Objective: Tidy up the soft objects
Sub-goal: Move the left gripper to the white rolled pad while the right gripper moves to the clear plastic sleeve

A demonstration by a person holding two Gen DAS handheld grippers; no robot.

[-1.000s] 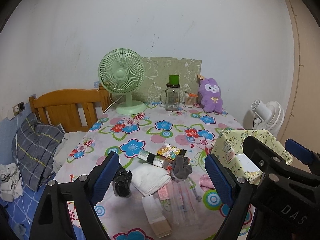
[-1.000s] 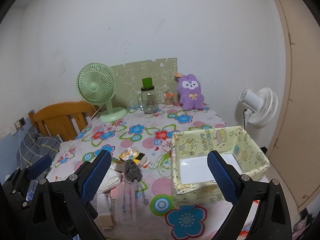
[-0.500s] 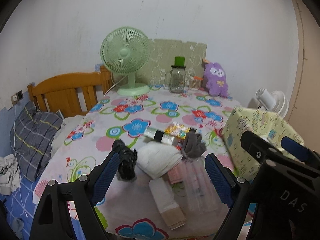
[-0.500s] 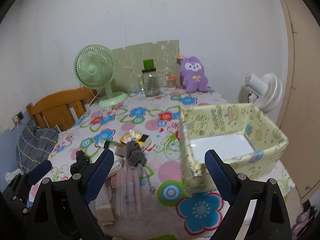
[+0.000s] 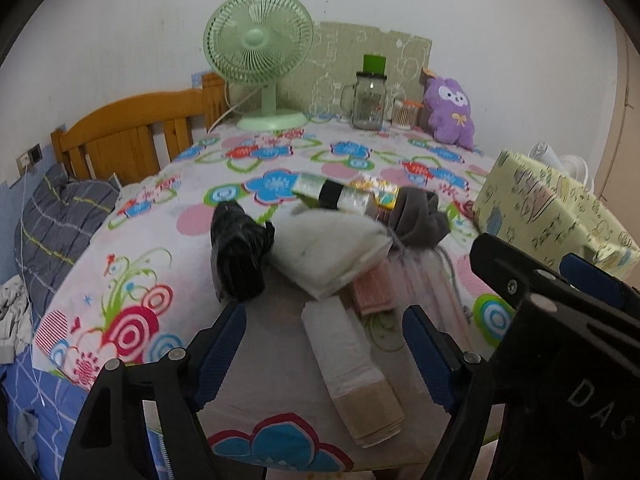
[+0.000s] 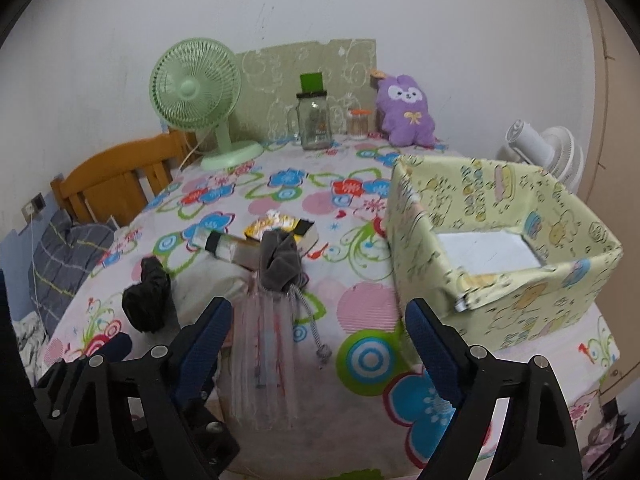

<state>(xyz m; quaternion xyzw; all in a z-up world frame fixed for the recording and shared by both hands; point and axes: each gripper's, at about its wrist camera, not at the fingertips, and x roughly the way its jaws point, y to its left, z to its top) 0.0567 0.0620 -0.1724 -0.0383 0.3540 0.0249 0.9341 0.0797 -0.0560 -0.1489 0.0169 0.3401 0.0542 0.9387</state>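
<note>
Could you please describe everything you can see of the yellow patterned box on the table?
The yellow patterned box is an open-topped rectangular bin covered in pale yellow cartoon-print paper or fabric. Its white floor shows and nothing is visible inside. It stands upright on the floral tablecloth, right of the pile of soft items, untouched by either gripper.

Flowered tablecloth (image 6: 280,184), pale-yellow cartoon-print box (image 6: 532,304), purple plush (image 6: 408,114), green fan (image 6: 196,88).

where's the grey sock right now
In both views the grey sock lies mid-table on the flowered cloth, between the white folded cloth on its left and the yellow box on its right.
</note>
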